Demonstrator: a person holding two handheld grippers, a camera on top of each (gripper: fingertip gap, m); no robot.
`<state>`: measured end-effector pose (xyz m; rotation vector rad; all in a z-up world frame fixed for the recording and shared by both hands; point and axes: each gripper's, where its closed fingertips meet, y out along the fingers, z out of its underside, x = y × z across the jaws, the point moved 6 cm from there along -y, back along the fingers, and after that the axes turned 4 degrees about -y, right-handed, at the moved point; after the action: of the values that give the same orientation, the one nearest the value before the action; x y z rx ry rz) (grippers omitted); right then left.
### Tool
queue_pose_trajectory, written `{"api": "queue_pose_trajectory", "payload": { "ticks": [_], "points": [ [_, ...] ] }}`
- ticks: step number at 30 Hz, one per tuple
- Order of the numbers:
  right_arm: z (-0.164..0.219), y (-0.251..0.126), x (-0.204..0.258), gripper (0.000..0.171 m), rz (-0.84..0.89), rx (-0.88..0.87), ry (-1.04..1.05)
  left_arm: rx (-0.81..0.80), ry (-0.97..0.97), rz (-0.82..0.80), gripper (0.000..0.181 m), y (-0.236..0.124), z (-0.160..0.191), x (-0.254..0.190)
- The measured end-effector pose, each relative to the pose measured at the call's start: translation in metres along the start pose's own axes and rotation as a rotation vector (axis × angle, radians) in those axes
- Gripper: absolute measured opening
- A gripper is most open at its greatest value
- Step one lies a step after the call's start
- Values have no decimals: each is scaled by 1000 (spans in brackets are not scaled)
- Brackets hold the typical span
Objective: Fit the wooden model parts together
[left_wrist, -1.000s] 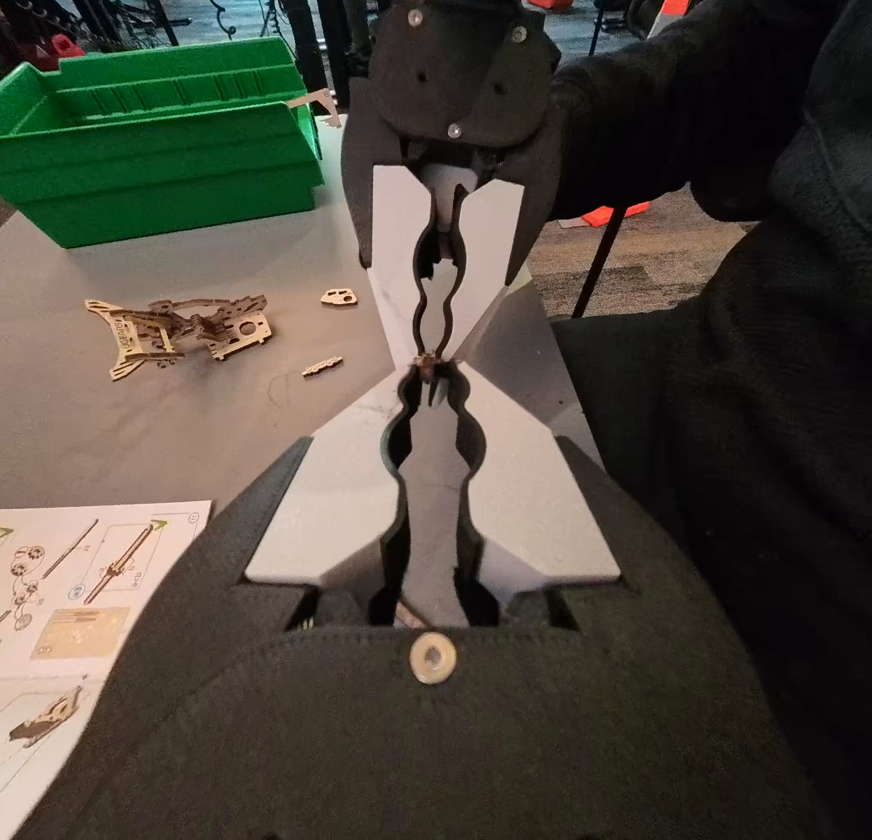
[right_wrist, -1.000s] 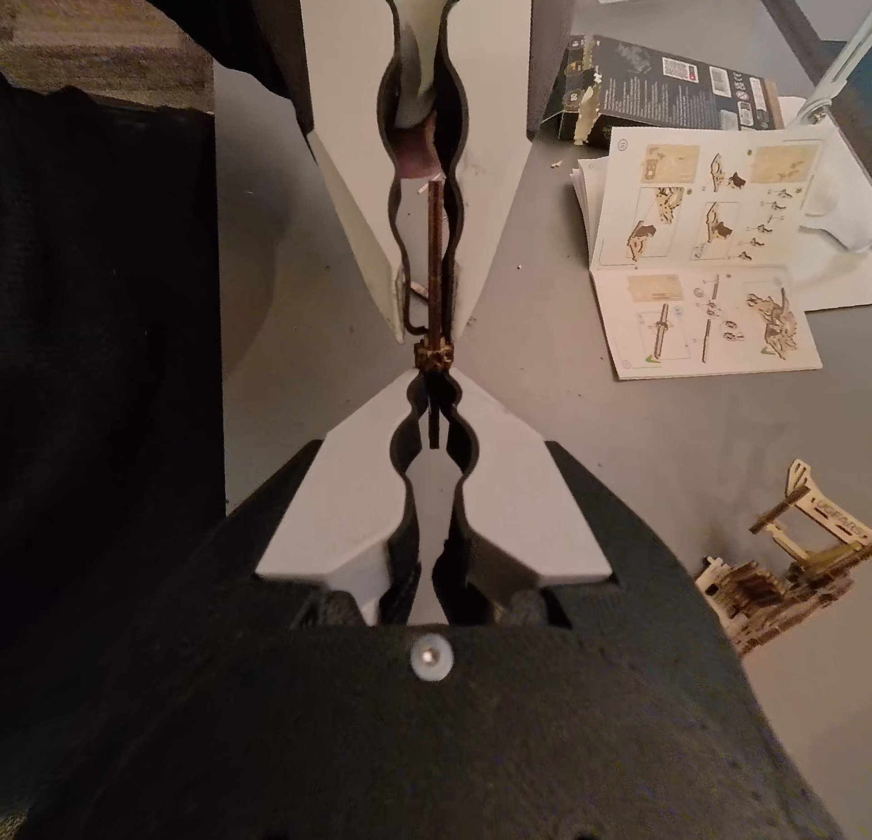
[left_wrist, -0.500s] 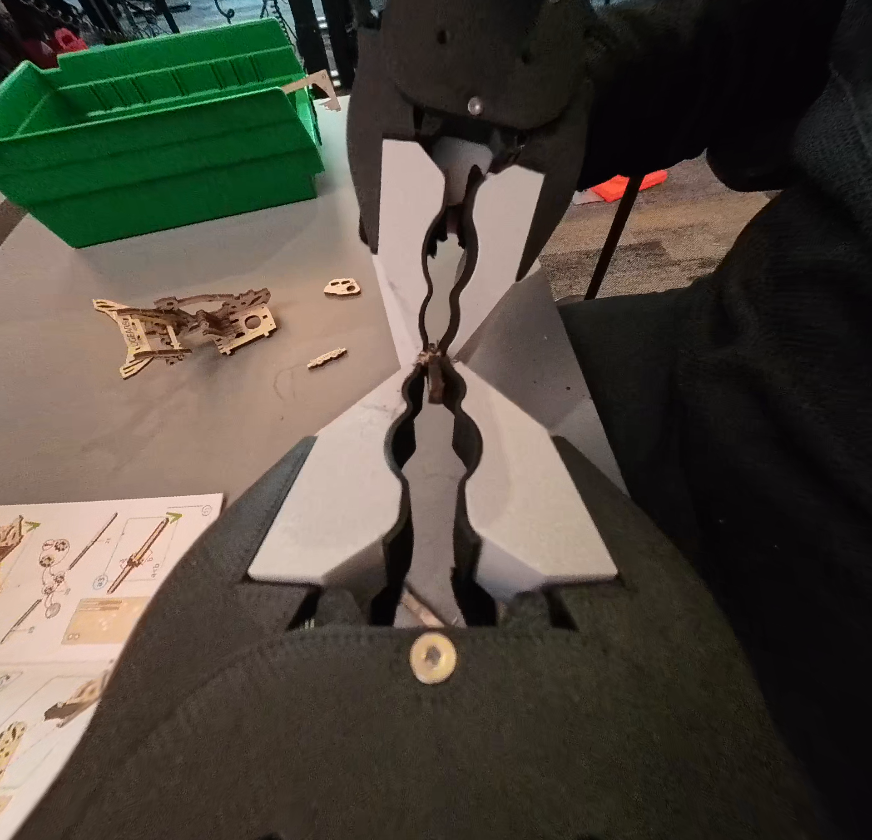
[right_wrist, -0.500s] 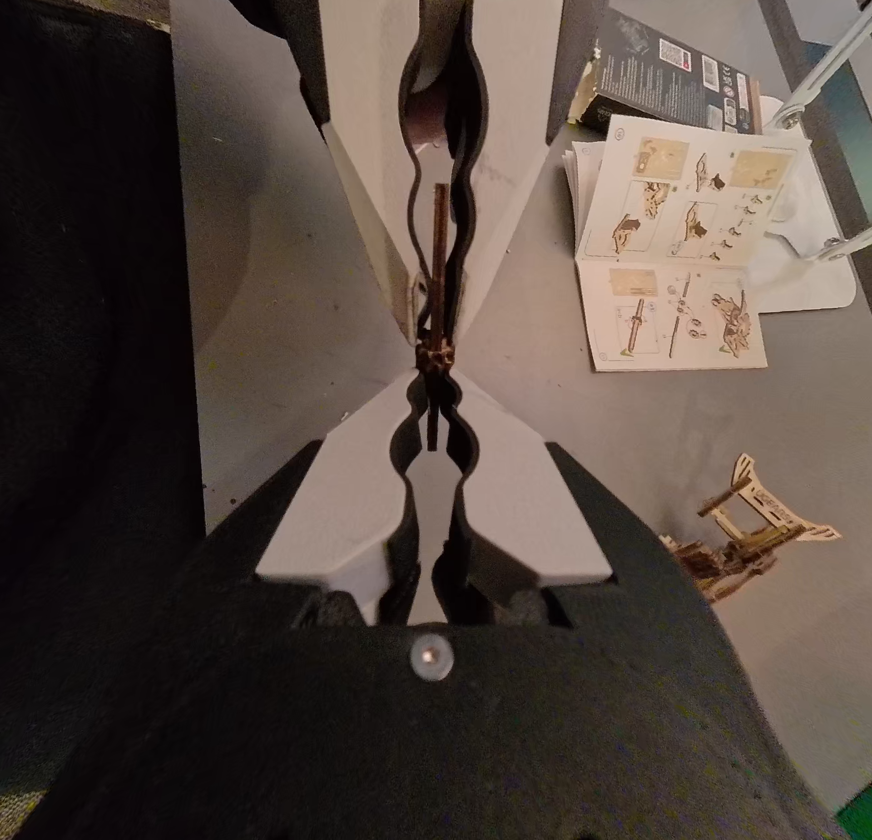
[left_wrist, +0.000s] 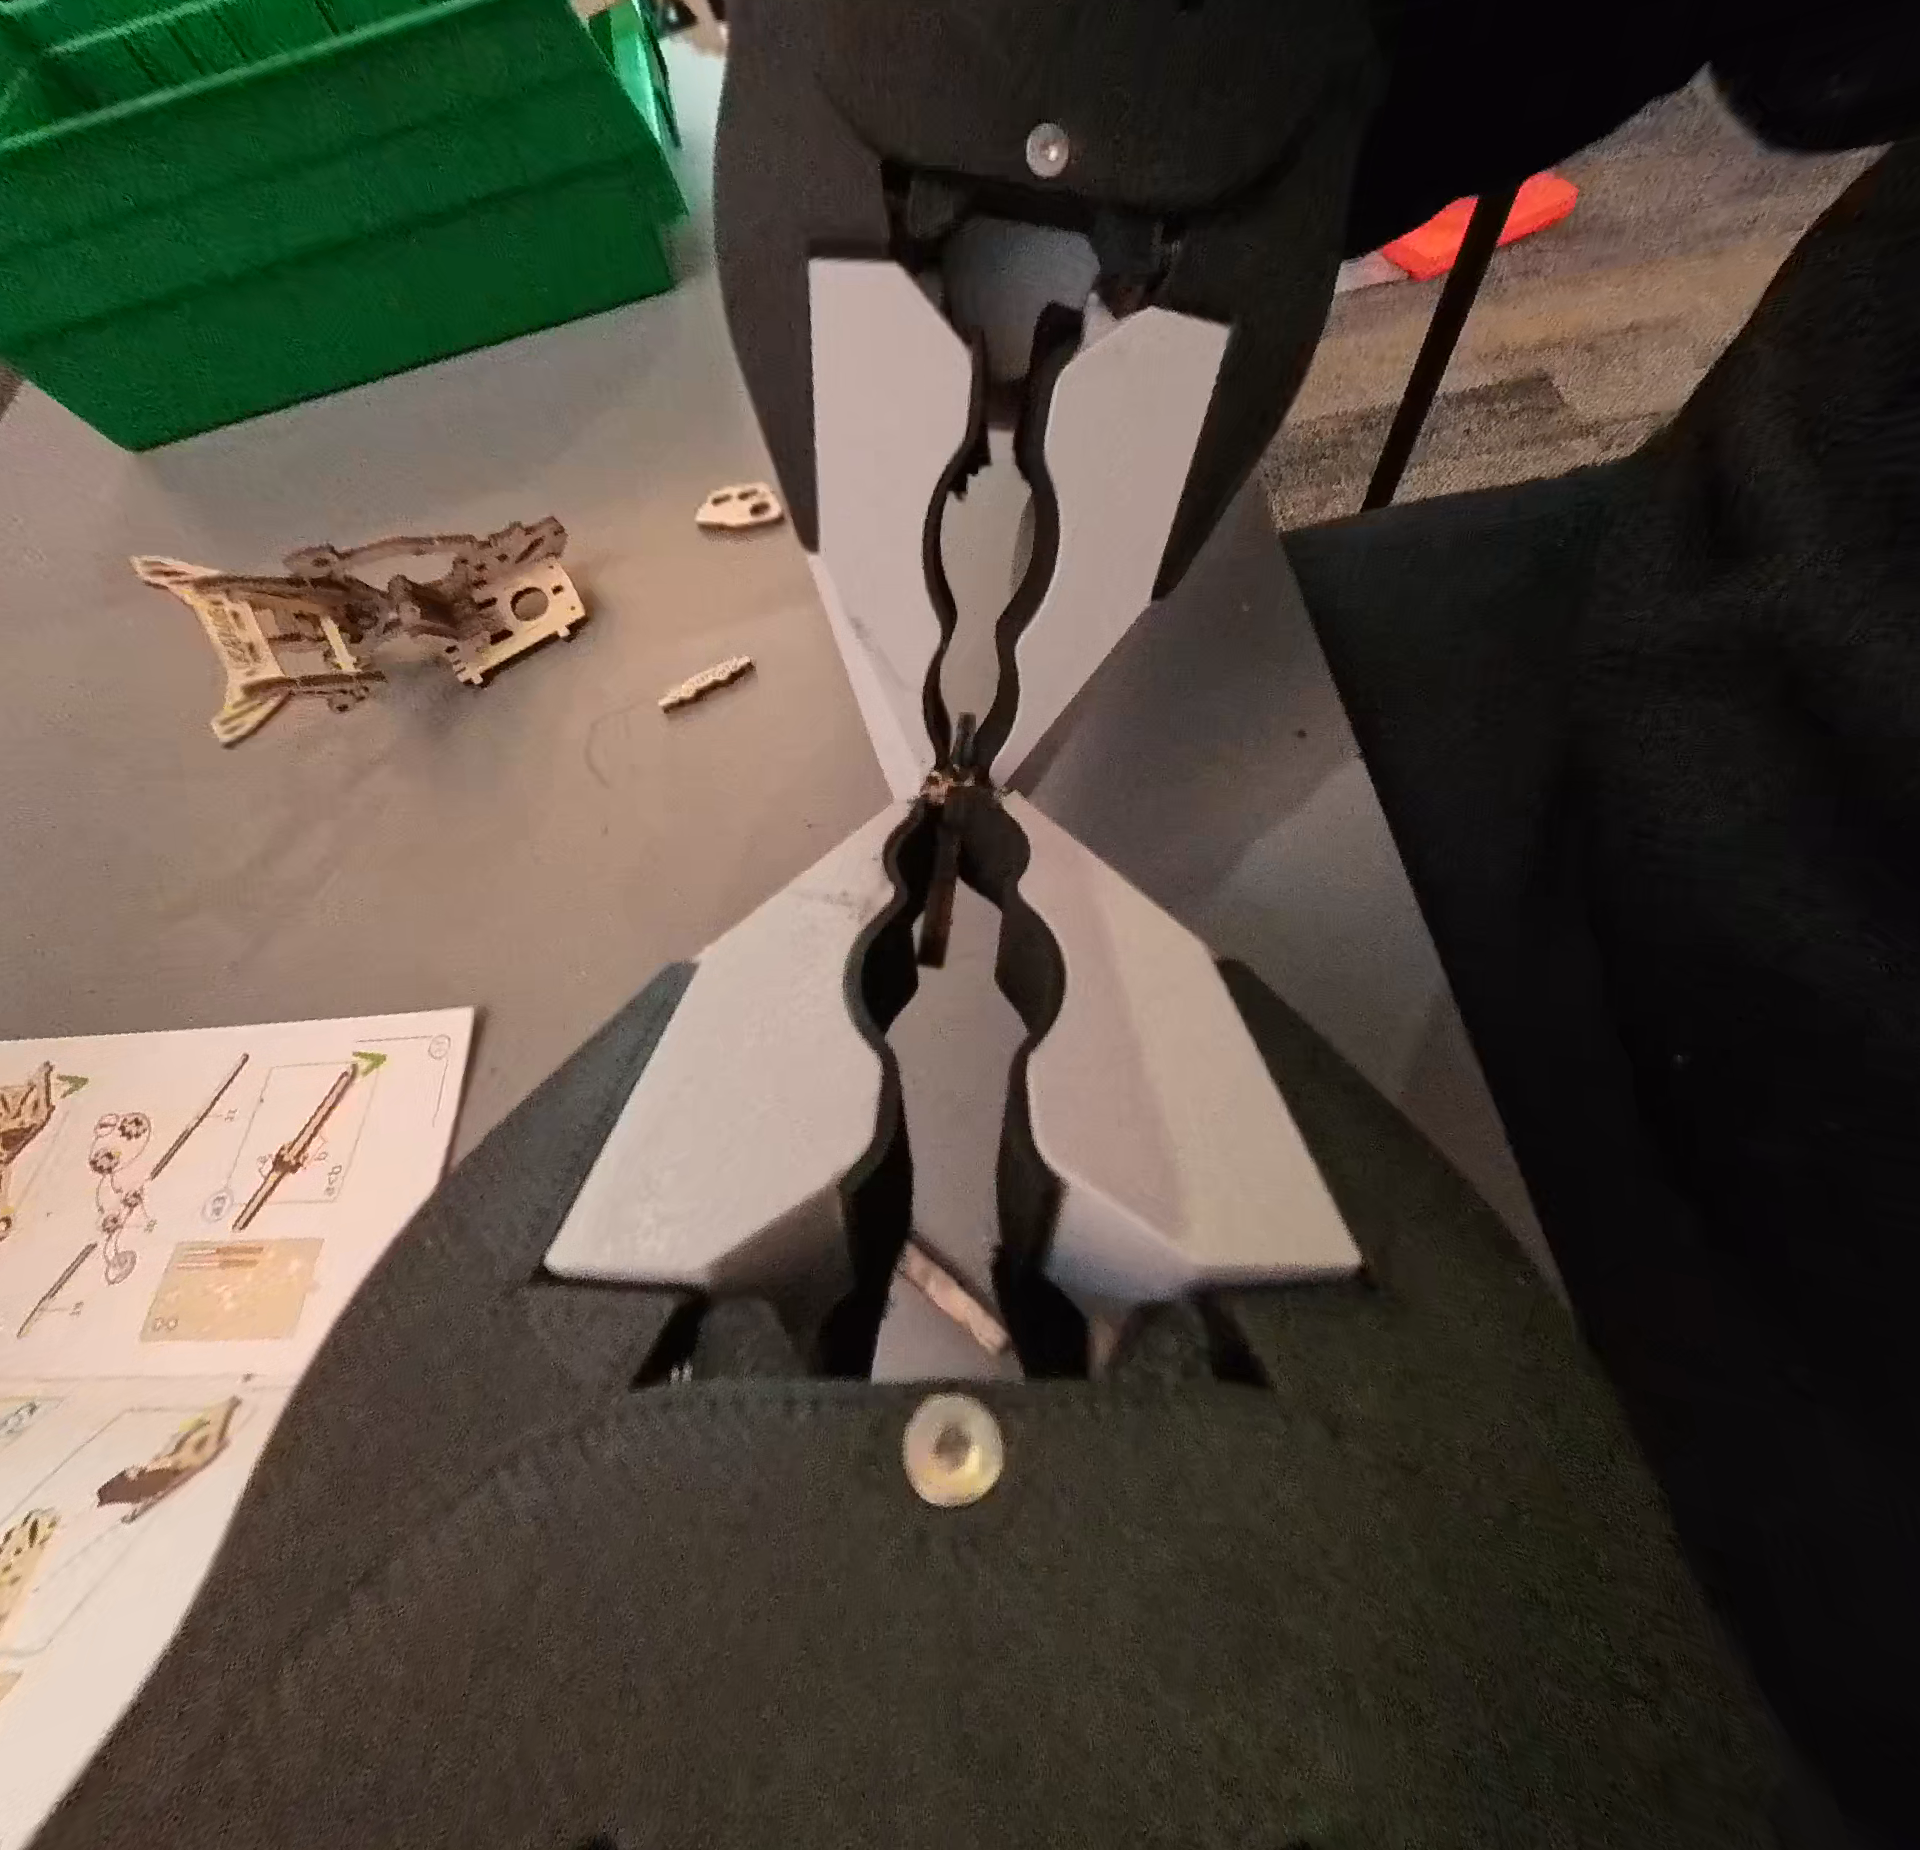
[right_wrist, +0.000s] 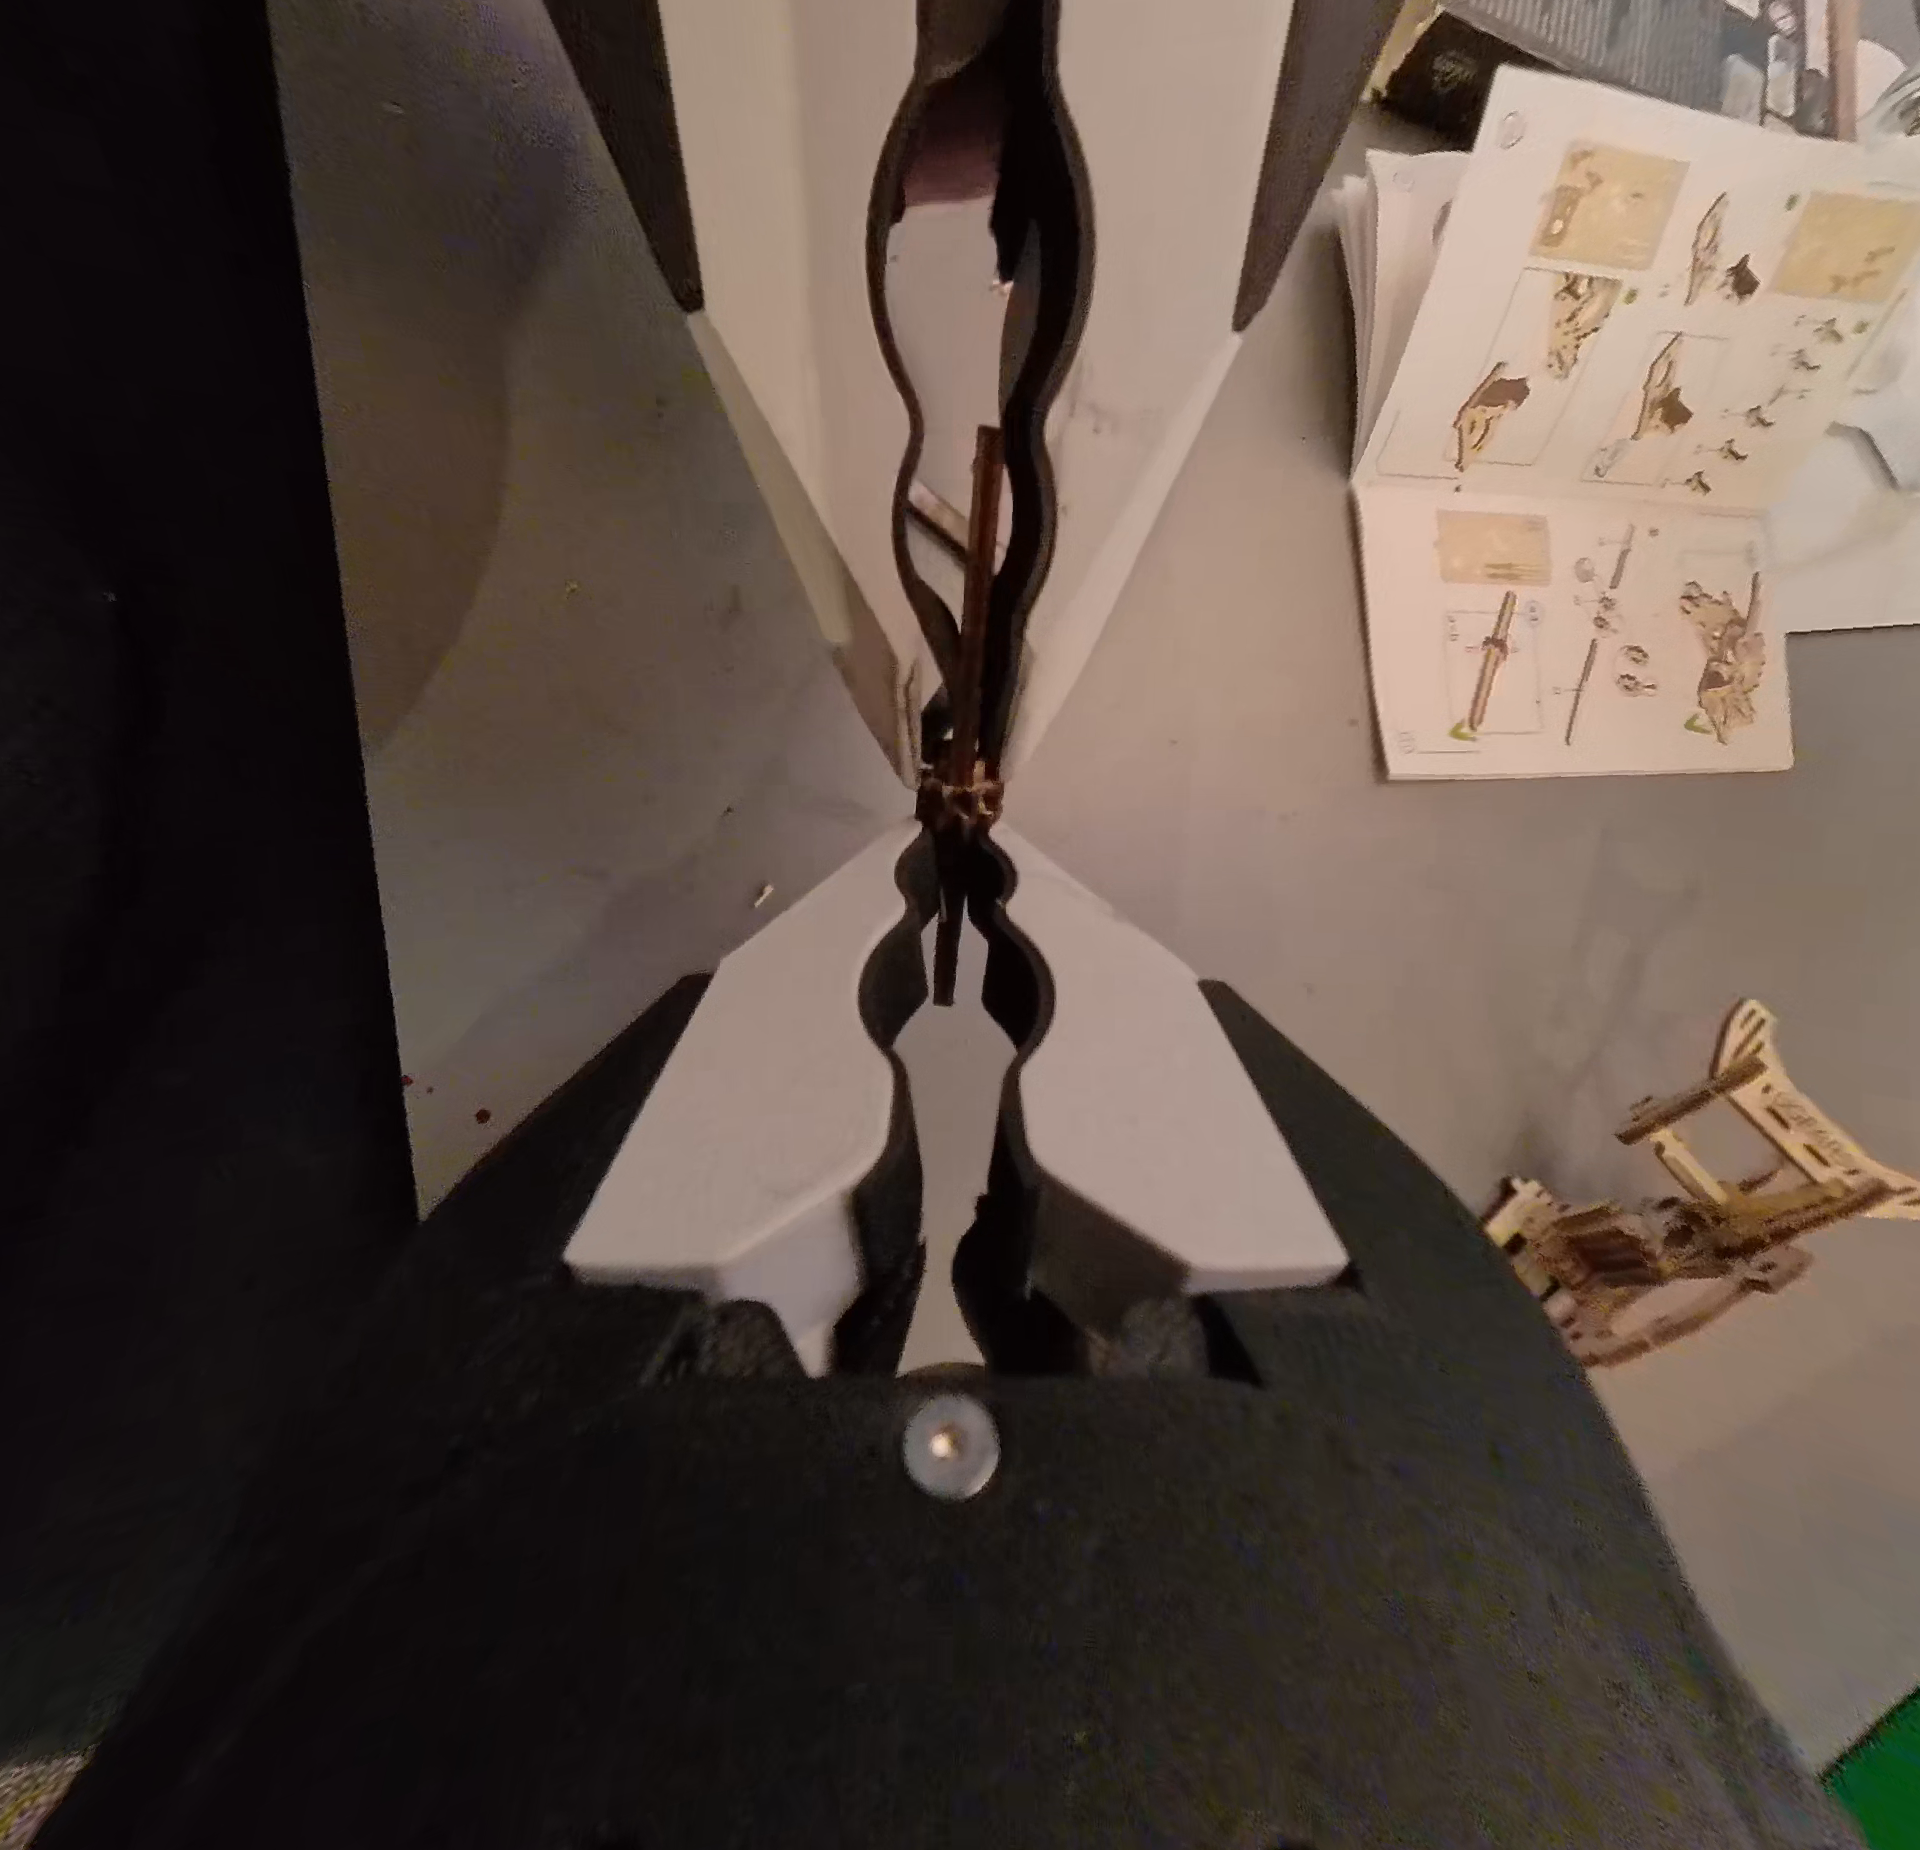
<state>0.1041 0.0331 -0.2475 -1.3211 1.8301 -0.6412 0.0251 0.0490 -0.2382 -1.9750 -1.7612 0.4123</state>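
Note:
A thin dark wooden stick [right_wrist: 977,595] carries a small toothed wooden gear [right_wrist: 958,798]. My left gripper [left_wrist: 951,803] and my right gripper [right_wrist: 956,839] meet tip to tip above the grey table [left_wrist: 416,865], each shut on the stick, with the gear pinched between the two pairs of tips. In the left wrist view the stick's end [left_wrist: 940,896] hangs between my own fingers and the right gripper [left_wrist: 961,756] comes in from above. In the right wrist view the left gripper [right_wrist: 961,751] comes in from above.
A green bin [left_wrist: 312,169] stands at the back left. A part-built wooden model [left_wrist: 364,616] and two small loose pieces [left_wrist: 740,505] [left_wrist: 707,683] lie on the table. An instruction booklet [right_wrist: 1610,450] and a dark box [right_wrist: 1621,24] lie nearby. A person's dark sleeve [left_wrist: 1662,865] fills the right. Both grippers' tips are close together, under 4 cm apart.
Both grippers stay shut on the stick, tip to tip. The pair has shifted a little over the table, and each gripper looms larger and closer in the other's view.

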Motion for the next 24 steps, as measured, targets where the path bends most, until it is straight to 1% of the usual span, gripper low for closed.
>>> {"api": "queue_pose_trajectory", "payload": {
  "ticks": [1,9,11,14,16,18,21,24],
  "points": [
    [1,3,1,0,3,8,1,3,-1,-2,8,1,3,0],
    [10,20,4,0,-65,19,51,31,-43,3,8,10,20,0],
    [13,20,-1,2,-110,-26,129,-2,-144,42,8,9,21,6],
    [16,15,-2,3,-76,-85,79,-15,-145,44,6,8,20,7],
    [24,17,-1,7,-98,-100,130,-27,-177,44,5,9,25,9],
    [29,15,-1,2,-95,-137,161,-39,-186,50,5,7,25,10],
    [33,15,0,1,-102,-157,173,-37,-183,56,5,9,26,9],
    [33,14,-1,0,-121,-217,221,-57,-196,70,6,7,26,10]
  ]
}}
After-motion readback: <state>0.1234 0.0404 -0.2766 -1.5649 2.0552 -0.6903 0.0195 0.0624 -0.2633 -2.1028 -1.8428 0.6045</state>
